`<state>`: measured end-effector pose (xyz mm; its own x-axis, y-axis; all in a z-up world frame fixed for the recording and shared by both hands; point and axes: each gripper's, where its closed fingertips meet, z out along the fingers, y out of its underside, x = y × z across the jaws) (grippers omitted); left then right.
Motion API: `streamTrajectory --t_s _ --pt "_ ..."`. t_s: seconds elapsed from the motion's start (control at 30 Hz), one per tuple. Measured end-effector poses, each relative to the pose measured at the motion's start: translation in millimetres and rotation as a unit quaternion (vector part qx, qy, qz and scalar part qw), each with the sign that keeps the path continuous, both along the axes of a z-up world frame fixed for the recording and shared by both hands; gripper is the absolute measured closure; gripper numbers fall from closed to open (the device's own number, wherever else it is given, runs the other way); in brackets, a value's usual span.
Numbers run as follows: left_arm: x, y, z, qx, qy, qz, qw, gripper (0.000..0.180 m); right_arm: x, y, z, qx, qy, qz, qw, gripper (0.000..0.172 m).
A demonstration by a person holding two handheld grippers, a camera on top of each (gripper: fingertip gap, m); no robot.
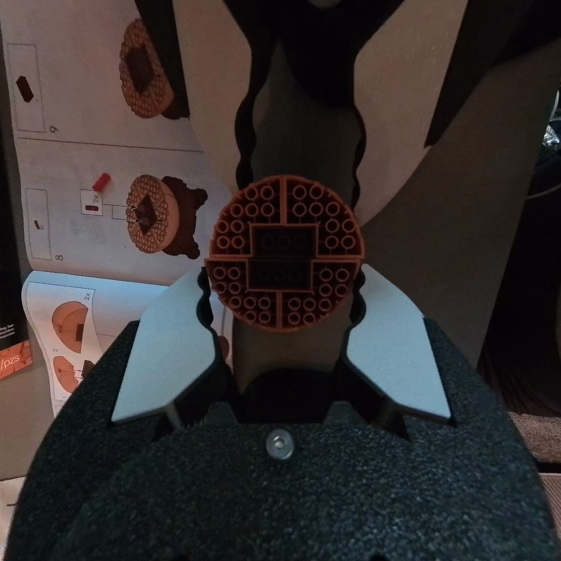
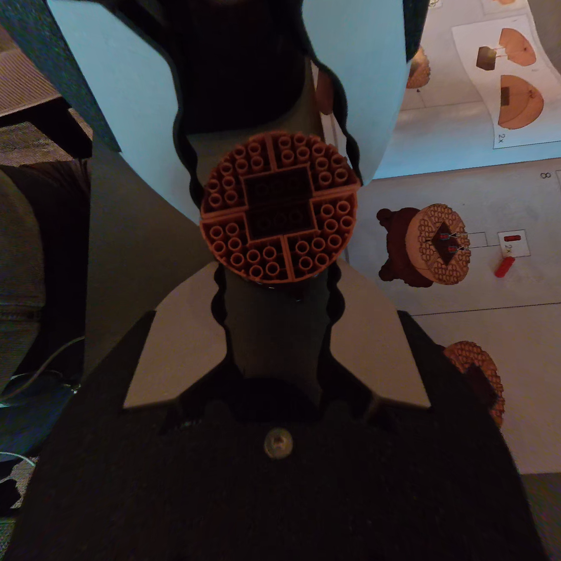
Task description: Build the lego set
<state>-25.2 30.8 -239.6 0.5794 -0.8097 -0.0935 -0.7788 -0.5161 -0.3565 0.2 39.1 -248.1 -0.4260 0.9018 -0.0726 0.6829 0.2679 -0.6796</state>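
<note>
both grippers, left [image 1: 282, 273] and right [image 2: 274, 273], clamp one round brick disc [image 1: 285, 252] edge-on above the manual [image 1: 91, 151]; uneven squeezing could split its seams.

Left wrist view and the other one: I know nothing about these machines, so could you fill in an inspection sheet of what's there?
Surface: grey tabletop, dimly lit.
Job's things: round orange brick disc, dark bricks in its centre, underside facing both cameras; small red piece lying on the open instruction booklet.
Clutter: black-and-orange leaflet beside the booklet.
Grippers: left gripper has its pads against opposite sides of the disc; right gripper has its fingertips at the disc's rim, contact unclear.
Cables: thin leads off the table edge.
Surroundings: carpeted floor.
</note>
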Motion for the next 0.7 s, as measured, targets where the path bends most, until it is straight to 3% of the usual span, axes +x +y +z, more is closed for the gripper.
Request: streamTrajectory --t_s 0.7 --pt "0.2 -3.8 -1.2 -0.021 0.007 -0.004 1.000 0.091 -1.2 -0.9 -0.4 0.003 0.005 -0.001 1.000 0.109"
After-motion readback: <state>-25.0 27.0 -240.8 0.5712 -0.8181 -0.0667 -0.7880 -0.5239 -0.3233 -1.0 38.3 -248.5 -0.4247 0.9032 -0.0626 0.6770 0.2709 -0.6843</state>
